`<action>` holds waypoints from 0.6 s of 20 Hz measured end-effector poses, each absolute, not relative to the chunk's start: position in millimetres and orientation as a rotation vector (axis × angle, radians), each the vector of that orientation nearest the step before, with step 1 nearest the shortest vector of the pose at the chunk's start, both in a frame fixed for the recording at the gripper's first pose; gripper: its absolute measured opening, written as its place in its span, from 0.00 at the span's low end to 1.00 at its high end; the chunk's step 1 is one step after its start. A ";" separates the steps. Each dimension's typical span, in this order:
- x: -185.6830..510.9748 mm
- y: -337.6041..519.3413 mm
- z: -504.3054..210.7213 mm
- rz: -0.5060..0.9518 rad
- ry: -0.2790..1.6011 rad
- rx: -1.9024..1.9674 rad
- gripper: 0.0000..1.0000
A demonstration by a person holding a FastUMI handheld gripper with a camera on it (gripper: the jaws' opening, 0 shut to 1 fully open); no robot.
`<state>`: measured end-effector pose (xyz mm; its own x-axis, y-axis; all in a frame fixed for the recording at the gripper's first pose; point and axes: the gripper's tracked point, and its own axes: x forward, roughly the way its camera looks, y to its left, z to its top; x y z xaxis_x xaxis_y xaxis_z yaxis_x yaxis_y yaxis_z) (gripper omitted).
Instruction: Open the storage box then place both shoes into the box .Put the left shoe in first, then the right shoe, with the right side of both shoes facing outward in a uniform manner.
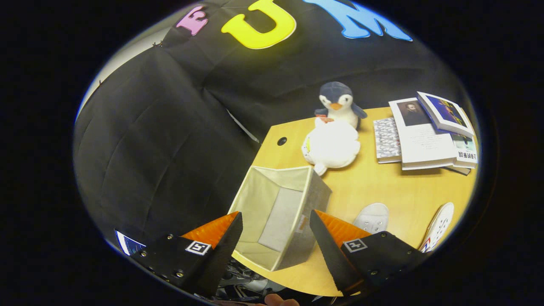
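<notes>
Claw (276, 221): lower centre of the frame, fingers spread wide, holding nothing, touching nothing; the box mouth shows through the gap between them.

Storage box (278, 212): pale fabric, standing open and empty on the table (382, 187), at its near left corner.

Shoes, two, white: one toe (372, 217) at lower right just past the right finger; the other (438, 225) at the far lower right, near the table edge. Neither is in the box.

Step in hand, as judged: box opened, shoes pending. Next move calls for swinging right to take the left shoe; which shoe that is cannot be told.

Middle distance: white plush (332, 145).

Farther: penguin toy (338, 104); stacked books (425, 134), upper right.
</notes>
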<state>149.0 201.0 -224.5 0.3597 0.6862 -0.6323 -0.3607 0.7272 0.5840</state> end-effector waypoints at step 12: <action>108.8 89.4 -339.0 0.509 1.265 0.180 0.98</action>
